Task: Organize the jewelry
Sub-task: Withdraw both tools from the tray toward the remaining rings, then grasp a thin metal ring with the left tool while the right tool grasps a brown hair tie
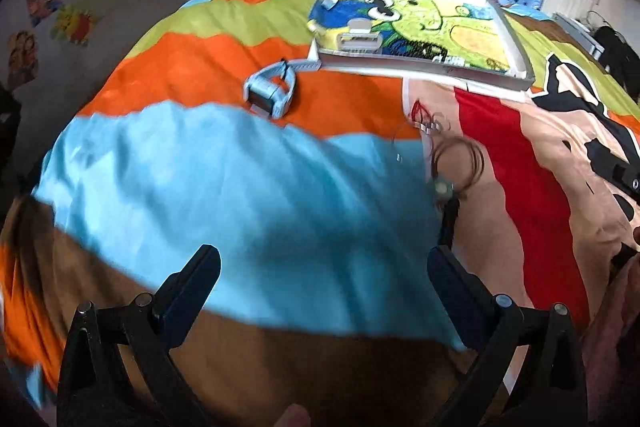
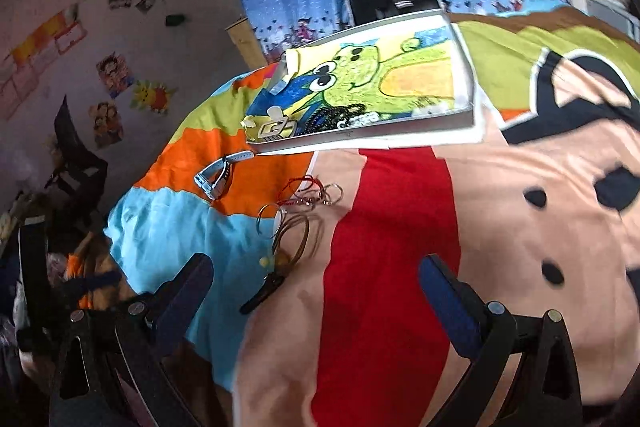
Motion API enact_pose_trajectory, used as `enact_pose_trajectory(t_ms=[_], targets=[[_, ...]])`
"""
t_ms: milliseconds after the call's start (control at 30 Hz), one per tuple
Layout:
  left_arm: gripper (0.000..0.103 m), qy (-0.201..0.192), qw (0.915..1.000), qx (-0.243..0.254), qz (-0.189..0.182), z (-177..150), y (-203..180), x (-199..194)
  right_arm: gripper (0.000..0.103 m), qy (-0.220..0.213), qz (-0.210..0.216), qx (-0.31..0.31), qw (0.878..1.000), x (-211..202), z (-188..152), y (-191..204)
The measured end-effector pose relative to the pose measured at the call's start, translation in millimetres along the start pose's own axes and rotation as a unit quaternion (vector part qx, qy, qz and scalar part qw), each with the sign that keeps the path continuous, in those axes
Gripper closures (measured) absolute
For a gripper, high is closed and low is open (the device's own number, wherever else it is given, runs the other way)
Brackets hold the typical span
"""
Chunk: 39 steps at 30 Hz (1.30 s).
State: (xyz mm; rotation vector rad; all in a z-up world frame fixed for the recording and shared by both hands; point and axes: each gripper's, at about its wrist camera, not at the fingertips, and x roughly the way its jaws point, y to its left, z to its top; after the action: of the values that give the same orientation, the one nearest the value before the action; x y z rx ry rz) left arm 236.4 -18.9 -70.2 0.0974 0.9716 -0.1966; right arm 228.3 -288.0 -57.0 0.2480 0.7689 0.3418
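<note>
i can't make out the pieces in the tray [image 2: 466, 117]: the dark beads [image 2: 332, 117] and the pale chain beside them are too small to sort one from another, and from my left camera the tray's near wall [image 1: 420, 69] hides part of them. the bangles [image 1: 460, 159] are smeared by blur in the left view, so i can't count the loops; the small green thing [image 1: 443, 188] at their near end i can't identify. in the right view the thin rings [image 2: 324, 195] and red cord [image 2: 298, 187] overlap and i can't tell which lies on top. the dark clip [image 2: 264, 293] is blurred. both cameras cut my grippers off at the bottom edge, and the bedspread [image 2: 520, 207] runs out of frame.
</note>
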Motion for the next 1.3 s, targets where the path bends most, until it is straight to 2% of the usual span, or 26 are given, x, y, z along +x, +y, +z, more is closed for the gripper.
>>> enact_pose_trajectory(t_ms=[100, 233, 300, 467, 533, 733, 767, 833, 1000, 1200, 1300], targets=[[0.001, 0.001, 0.9997, -0.001, -0.024, 13, 4, 17, 0.000, 0.006, 0.008, -0.021, 1.000, 10, 6, -3], [0.002, 0.013, 0.9984, -0.016, -0.053, 25, 12, 41, 0.007, 0.018, 0.025, -0.019, 0.999, 25, 7, -7], [0.002, 0.016, 0.9976, -0.019, -0.065, 30, 13, 48, 0.014, 0.029, 0.034, -0.017, 0.999, 33, 6, -9], [0.005, 0.000, 0.9960, -0.009, -0.088, 44, 12, 61, 0.041, 0.046, 0.044, -0.024, 0.998, 55, 11, -11], [0.013, -0.006, 0.9948, -0.007, -0.102, 49, 10, 66, 0.048, 0.049, 0.048, -0.027, 0.997, 63, 13, -11], [0.052, 0.006, 0.9897, 0.000, -0.143, 61, 3, 94, 0.058, 0.066, 0.055, -0.039, 0.996, 84, 14, -6], [0.054, 0.008, 0.9890, 0.006, -0.147, 63, 1, 99, 0.058, 0.068, 0.054, -0.042, 0.995, 87, 14, -5], [0.061, 0.017, 0.9883, 0.017, -0.151, 66, -5, 112, 0.058, 0.074, 0.051, -0.047, 0.995, 94, 13, -3], [0.061, 0.022, 0.9891, 0.029, -0.143, 68, -11, 122, 0.060, 0.095, 0.035, -0.057, 0.993, 112, 10, -2], [0.061, 0.030, 0.9914, 0.066, -0.109, 68, -25, 130, 0.060, 0.102, 0.015, -0.081, 0.991, 124, 8, 10], [0.066, 0.029, 0.9918, 0.078, -0.097, 68, -27, 133, 0.068, 0.106, -0.005, -0.097, 0.990, 126, 4, 13]])
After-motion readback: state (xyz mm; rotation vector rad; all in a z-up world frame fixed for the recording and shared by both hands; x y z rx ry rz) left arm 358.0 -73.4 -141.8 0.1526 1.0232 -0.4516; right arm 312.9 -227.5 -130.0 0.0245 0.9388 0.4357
